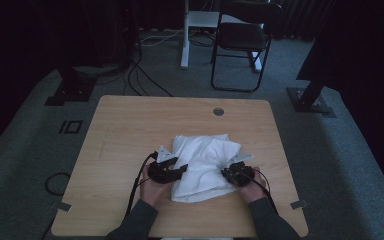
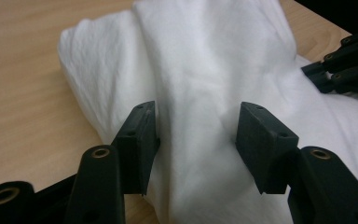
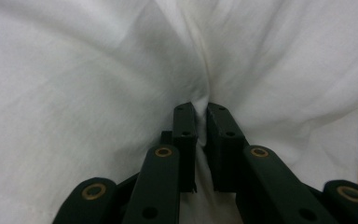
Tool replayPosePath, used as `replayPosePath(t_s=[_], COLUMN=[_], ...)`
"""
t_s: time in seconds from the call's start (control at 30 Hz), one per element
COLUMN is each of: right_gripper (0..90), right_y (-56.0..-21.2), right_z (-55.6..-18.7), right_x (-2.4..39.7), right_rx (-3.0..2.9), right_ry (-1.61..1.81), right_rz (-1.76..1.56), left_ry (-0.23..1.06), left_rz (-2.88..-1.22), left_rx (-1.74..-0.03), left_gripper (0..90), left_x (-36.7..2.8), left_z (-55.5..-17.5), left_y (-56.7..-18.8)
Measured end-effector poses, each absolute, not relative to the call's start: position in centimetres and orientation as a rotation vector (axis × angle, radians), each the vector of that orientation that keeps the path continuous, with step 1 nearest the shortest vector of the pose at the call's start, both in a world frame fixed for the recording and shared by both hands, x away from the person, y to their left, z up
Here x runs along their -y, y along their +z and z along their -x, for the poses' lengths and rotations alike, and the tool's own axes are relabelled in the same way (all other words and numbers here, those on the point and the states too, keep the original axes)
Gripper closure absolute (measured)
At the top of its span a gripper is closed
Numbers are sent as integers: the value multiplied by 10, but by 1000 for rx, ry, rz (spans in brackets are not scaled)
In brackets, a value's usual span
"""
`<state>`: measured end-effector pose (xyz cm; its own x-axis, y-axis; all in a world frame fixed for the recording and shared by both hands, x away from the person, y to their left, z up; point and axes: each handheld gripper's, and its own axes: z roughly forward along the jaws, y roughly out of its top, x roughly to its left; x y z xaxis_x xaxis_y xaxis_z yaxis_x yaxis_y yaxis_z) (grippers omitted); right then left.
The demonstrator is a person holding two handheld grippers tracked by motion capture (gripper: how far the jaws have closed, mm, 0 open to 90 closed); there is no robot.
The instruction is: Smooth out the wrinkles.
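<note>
Sleeved forearms come in at the bottom of the high view, each hand holding a gripper against a bundle of white cloth [image 1: 203, 162] that lies on the pale wood-grain surface [image 1: 125, 130]. Left gripper [image 1: 172, 167] sits at one side of the bundle, right gripper [image 1: 228, 172] at the other, the cloth lying between the two sets of jaws. Folding or gathering the fabric looks like the step in hand, with one side pinched and the other not yet taken

From the left gripper view, the left gripper [image 2: 196, 140] has its black jaws spread wide, a soft ridge of the cloth [image 2: 205, 70] running up between them, not yet gripped. Closing on that ridge seems the next move, and it calls for catching enough layers so the thin fabric does not slip out. Bare surface [image 2: 23, 70] lies outside the jaws

From the right gripper view, the right gripper [image 3: 201, 112] has its jaws nearly together on a pinch of the cloth [image 3: 88, 84], creases fanning out from the jaw tips; the weave looks fine, matte and limp
</note>
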<state>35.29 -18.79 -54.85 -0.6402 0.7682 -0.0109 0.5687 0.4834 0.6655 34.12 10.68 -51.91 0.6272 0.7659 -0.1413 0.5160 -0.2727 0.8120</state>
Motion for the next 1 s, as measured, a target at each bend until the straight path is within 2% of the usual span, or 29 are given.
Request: replayPosePath(t_s=[0.2,0.37,0.77,0.97,1.0], right_gripper=[812,807,793,733,646], right_y=[-552,-555,-558,-557,-557], right_z=[-371,-386,-412,-423,-424], right_x=[172,148,110,107,108], right_rx=[-2415,-2398,-2396,-2381,-2375], right_ry=[1014,1079,1161,1158,1152], right_rz=[-1168,-1156,-1125,-1116,-1126], left_ry=[426,486,565,564,558], left_rz=[-1925,-1888,-1853,-1833,-1827], left_rx=[-1087,-1187,-1291,-1309,-1304], left_gripper=[477,477,477,473,468], left_x=[-121,-148,-177,-180,-181], left_z=[-354,-371,-395,-401,-402], left_y=[-520,-517,-513,-512,-511])
